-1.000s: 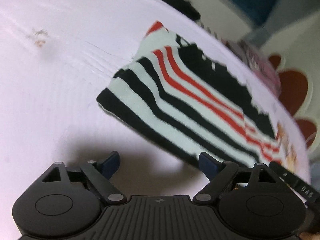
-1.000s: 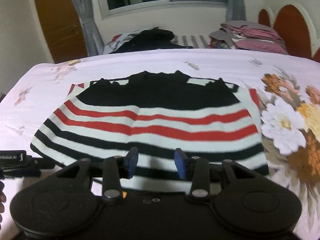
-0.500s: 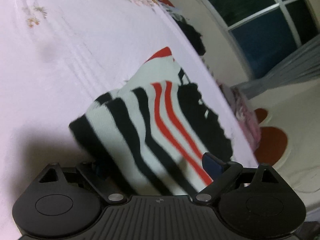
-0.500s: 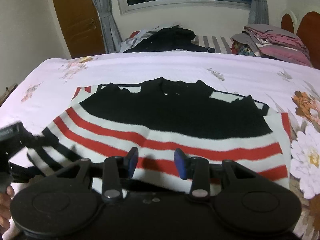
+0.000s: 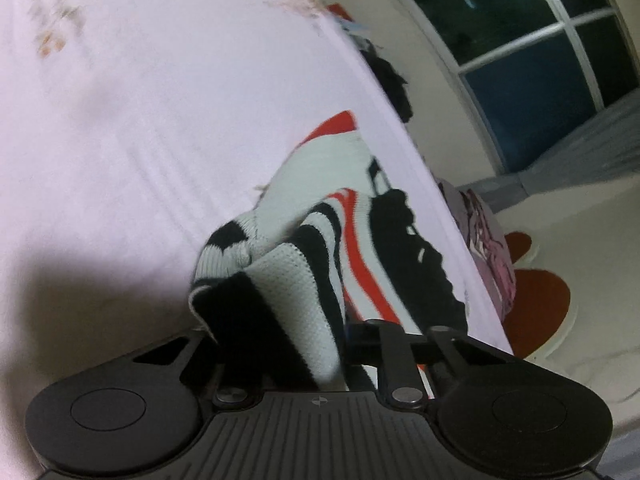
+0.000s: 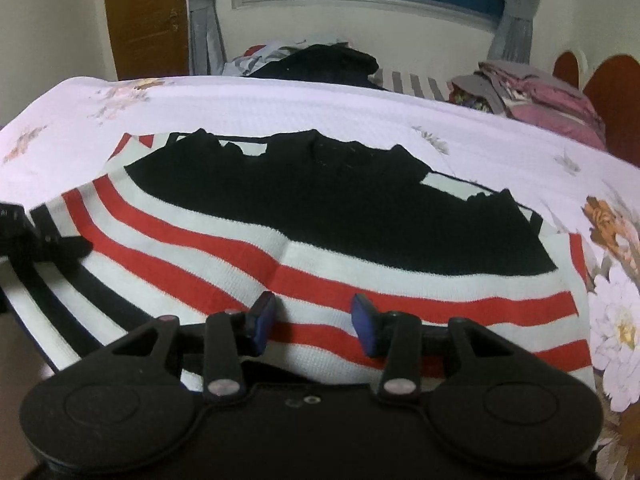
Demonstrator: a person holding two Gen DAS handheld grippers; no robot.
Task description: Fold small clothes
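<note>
A knit sweater (image 6: 320,208) with a black top and red, white and black stripes lies spread on the pale pink bedsheet (image 6: 320,104). In the left wrist view its striped corner (image 5: 288,280) is bunched up and raised off the sheet. My left gripper (image 5: 280,328) has its jaws closing on that corner, which fills the gap between them. The same gripper (image 6: 36,240) shows at the sweater's left edge. My right gripper (image 6: 314,318) hovers over the hem's red stripes. Its jaws are opening, and the blue pads (image 6: 364,320) stand apart, pinching nothing.
A heap of dark clothes (image 6: 320,60) lies beyond the bed's far side. A folded pink and grey stack (image 6: 532,96) sits at the far right, by the red-brown headboard (image 6: 612,88). A wooden door (image 6: 144,16) is at the back left.
My left gripper slid onto the sweater's corner and its jaws came together on it, bunching and raising the cloth. My right gripper moved forward over the hem.
</note>
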